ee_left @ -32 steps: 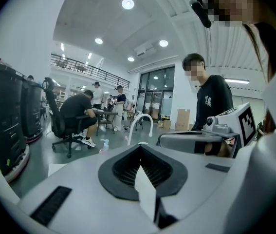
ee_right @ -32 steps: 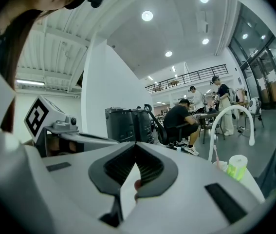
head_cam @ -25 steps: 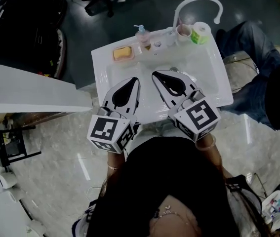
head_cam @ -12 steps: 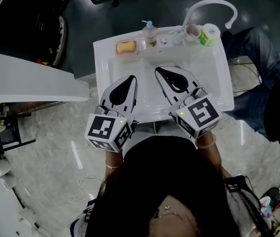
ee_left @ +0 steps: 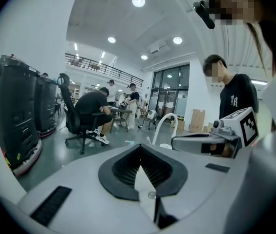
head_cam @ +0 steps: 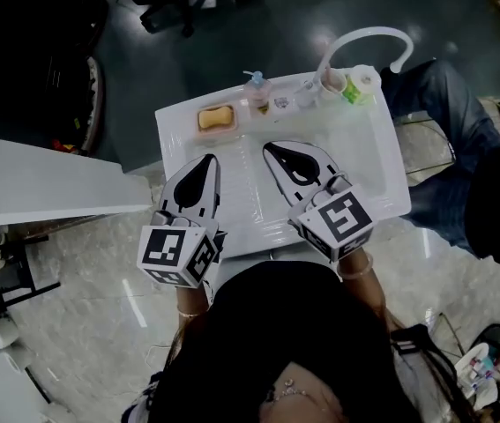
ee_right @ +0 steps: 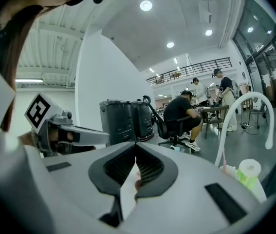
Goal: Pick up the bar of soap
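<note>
The yellow bar of soap (head_cam: 215,118) lies in a pink dish at the back left corner of the white sink (head_cam: 389,170). My left gripper (head_cam: 206,159) hovers over the sink's near left part, shut and empty, a short way in front of the soap. My right gripper (head_cam: 268,148) is over the middle of the basin, also shut with nothing in it. In the left gripper view the jaws (ee_left: 138,147) meet at their tips. The right gripper view shows the same for its own jaws (ee_right: 136,144). Neither gripper view shows the soap.
Along the sink's back rim stand a pump bottle (head_cam: 256,91), a cup (head_cam: 331,81) and a green-and-white roll (head_cam: 358,85), with a white curved faucet (head_cam: 369,36) above. A person in jeans (head_cam: 444,126) sits at the right. Black machines (head_cam: 20,60) stand at the left.
The head view has shifted, so the sink sits lower and further left in the picture. Both grippers stay shut over the basin's near part, the left one a little further left.
</note>
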{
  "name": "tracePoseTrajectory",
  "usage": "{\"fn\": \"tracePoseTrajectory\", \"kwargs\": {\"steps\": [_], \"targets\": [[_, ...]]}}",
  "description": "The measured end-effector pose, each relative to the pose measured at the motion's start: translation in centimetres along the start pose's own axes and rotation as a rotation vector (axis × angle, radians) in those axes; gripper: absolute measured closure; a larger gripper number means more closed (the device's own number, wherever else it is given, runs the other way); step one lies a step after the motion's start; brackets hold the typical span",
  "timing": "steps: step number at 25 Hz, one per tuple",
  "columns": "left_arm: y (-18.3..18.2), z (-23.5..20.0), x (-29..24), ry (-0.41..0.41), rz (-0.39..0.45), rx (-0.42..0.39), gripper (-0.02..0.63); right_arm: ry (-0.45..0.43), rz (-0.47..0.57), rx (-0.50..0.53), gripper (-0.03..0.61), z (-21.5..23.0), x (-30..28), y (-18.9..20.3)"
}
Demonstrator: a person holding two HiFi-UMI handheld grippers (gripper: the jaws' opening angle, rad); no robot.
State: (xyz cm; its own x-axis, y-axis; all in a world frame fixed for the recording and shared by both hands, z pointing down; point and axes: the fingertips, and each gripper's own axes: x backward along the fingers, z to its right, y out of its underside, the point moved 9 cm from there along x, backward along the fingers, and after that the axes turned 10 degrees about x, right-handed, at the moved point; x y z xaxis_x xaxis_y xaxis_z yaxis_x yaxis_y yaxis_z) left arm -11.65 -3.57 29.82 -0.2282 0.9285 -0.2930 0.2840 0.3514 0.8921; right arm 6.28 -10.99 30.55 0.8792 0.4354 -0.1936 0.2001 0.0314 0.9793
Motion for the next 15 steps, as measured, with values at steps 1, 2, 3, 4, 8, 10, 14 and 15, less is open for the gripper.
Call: {"fn": "tracePoseTrajectory", "kwargs": {"steps": [1, 2, 3, 4, 8, 10, 14, 15], "targets": [[-0.3, -0.4, -0.3, 0.004, 0.002, 0.001, 0.606, 0.008, -0.007, 0.011, 0.569, 0.3, -0.6, 0.1], [-0.5, -0.8, -0.6, 0.008, 0.002, 0.002, 0.606, 0.014, -0.015, 0.022, 0.569, 0.5, -1.3, 0.2], [-0.6, -1.2, -0.8, 0.012, 0.000, 0.003, 0.606, 0.017, -0.023, 0.031, 0.569, 0.6, -1.9, 0.4], [-0.6, -1.6, -1.1, 0.017, -0.004, 0.004, 0.606, 0.017, -0.031, 0.038, 0.569, 0.6, -2.6, 0.6], [-0.7, -2.9, -2.3, 0.051, -0.032, 0.018, 0.606, 0.021, -0.075, 0.084, 0.569, 1.0, -5.0, 1.4], [-0.8, -3.6, -2.8, 0.068, -0.038, 0.029, 0.606, 0.027, -0.099, 0.097, 0.569, 1.3, -6.1, 1.7], [-0.4, -5.4, -3.6, 0.072, -0.051, 0.040, 0.606, 0.034, -0.131, 0.098, 0.569, 1.5, -8.2, 2.8], [-0.2, -5.8, -3.8, 0.070, -0.060, 0.043, 0.606, 0.034, -0.143, 0.100, 0.569, 1.5, -8.6, 3.2]]}}
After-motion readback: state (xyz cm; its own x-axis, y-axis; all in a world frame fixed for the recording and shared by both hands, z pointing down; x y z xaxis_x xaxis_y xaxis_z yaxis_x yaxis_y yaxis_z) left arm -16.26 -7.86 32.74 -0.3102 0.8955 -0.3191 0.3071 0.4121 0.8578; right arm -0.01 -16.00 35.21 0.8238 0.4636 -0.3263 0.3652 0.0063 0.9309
